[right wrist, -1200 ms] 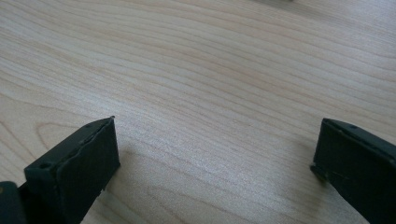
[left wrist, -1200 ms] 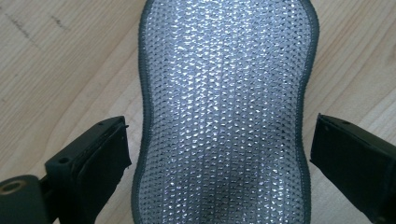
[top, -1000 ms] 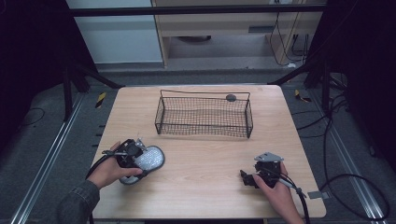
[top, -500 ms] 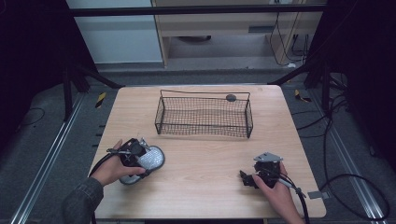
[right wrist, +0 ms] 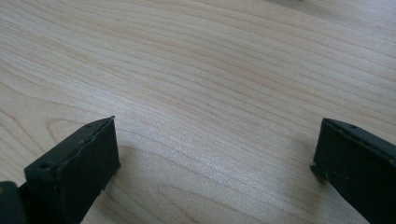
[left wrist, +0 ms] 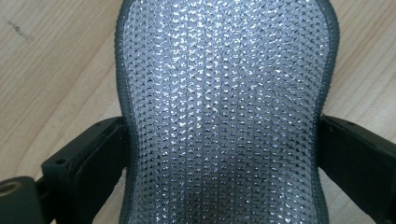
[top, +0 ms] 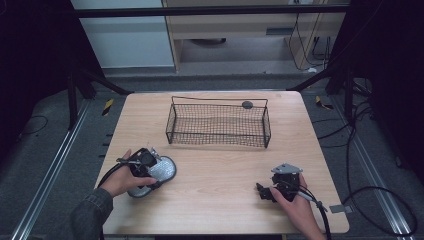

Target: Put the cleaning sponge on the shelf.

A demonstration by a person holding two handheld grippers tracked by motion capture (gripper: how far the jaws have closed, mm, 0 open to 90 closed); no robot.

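While its jaws stand either side of the silvery mesh pad (left wrist: 224, 116), the left gripper (top: 147, 167) presses them against the pad's dark-trimmed waist, apparently clamped there because that narrow part gives the firmest hold. Beyond the fingers, the pad's wide end lies over the wooden table (top: 220, 185). With fingers wide apart on nothing, the right gripper (top: 267, 192) rests idle, well apart from the wire basket (top: 218, 125).

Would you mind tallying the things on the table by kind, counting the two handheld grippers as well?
Wire basket: 1
Silver mesh pad: 1
Small dark round object at the basket's far rim: 1
Grippers: 2, left gripper and right gripper
Total: 5
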